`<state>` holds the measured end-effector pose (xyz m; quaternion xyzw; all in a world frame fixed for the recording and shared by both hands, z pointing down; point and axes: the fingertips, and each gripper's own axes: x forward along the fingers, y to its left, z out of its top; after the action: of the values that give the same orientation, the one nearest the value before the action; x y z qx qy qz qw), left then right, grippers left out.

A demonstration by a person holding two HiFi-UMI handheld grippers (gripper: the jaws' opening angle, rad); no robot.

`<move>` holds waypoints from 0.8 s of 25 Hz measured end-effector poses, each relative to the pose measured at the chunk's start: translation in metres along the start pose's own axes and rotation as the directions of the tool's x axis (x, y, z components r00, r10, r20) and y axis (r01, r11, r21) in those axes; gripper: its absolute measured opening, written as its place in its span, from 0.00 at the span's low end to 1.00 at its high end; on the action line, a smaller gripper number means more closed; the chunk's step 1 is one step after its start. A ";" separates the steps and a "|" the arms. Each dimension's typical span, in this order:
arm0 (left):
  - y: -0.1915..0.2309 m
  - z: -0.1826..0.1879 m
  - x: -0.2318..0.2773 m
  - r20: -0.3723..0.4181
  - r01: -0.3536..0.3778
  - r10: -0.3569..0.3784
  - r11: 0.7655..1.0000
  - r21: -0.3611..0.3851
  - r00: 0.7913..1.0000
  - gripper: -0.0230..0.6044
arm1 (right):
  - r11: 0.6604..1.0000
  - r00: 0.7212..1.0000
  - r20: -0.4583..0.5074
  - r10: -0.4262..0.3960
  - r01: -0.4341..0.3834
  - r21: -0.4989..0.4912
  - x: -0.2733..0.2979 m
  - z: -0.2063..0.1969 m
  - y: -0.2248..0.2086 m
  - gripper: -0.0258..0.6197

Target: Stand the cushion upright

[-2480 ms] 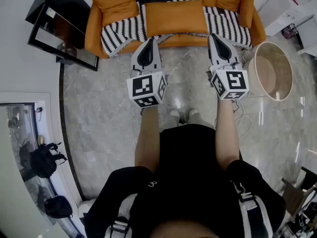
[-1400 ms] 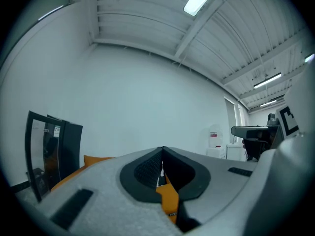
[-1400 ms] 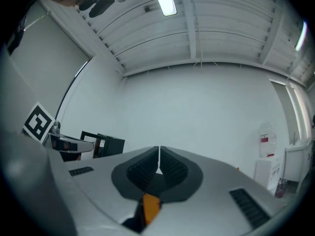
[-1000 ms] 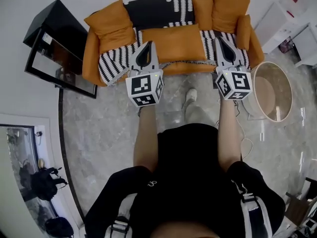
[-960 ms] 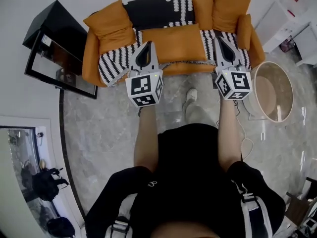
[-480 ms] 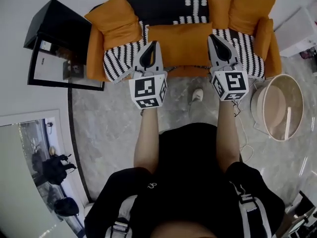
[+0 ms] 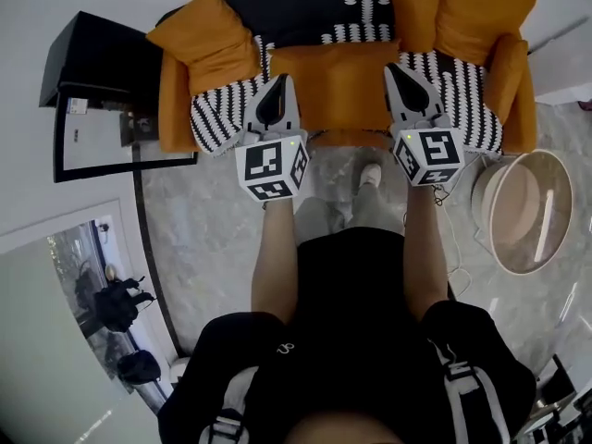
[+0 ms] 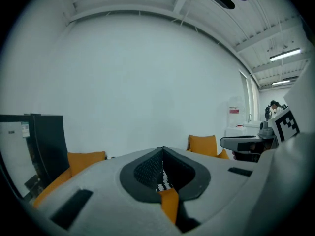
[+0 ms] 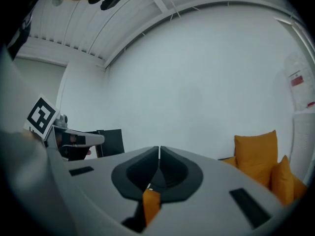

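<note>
Cushion (image 7: 338,83) lies flat on the sofa (image 7: 172,109) seat, upper middle of the head view, with your grippers flanking its left and right edges. Left gripper (image 7: 280,81) and right gripper (image 7: 397,69) both have jaws pressed together on nothing — open them before you reach in. My advice: pinch one near corner per side, lift the front edge evenly and tip the cushion back against the backrest (image 7: 277,7) — seat it square so it won't slump onto the striped throw (image 7: 217,114).

Right gripper (image 9: 158,152), jaws together, against white wall (image 9: 197,82); orange cushions (image 9: 256,156) at right.
</note>
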<state>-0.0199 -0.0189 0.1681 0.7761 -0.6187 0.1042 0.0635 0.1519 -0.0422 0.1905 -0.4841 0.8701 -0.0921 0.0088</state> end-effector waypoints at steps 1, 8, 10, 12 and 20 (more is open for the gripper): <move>0.004 -0.007 0.005 -0.014 -0.007 0.007 1.000 -0.013 1.000 0.05 | 1.000 1.000 -0.016 -0.003 0.003 0.009 0.004 -0.008 -0.005 0.06; 0.038 -0.060 0.022 -0.109 -0.048 0.040 0.996 -0.072 0.993 0.05 | 1.000 0.993 -0.122 -0.002 0.002 -0.003 0.020 -0.044 -0.017 0.06; 0.054 -0.079 0.027 -0.146 -0.071 0.056 0.992 -0.103 0.988 0.05 | 1.000 0.988 -0.152 -0.009 0.008 -0.009 0.025 -0.052 -0.023 0.06; 0.066 -0.094 0.033 -0.176 -0.085 0.062 0.988 -0.126 0.982 0.05 | 1.000 0.983 -0.181 -0.024 0.024 -0.003 0.028 -0.064 -0.029 0.06; 0.080 -0.161 0.053 -0.284 -0.049 -0.006 0.982 -0.185 0.959 0.05 | 0.996 0.949 -0.309 -0.059 0.075 0.040 0.040 -0.136 -0.030 0.06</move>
<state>-0.0999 -0.0504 0.3349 0.7367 -0.6188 0.1554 0.2241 0.1416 -0.0712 0.3323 -0.4930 0.8412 -0.1890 -0.1172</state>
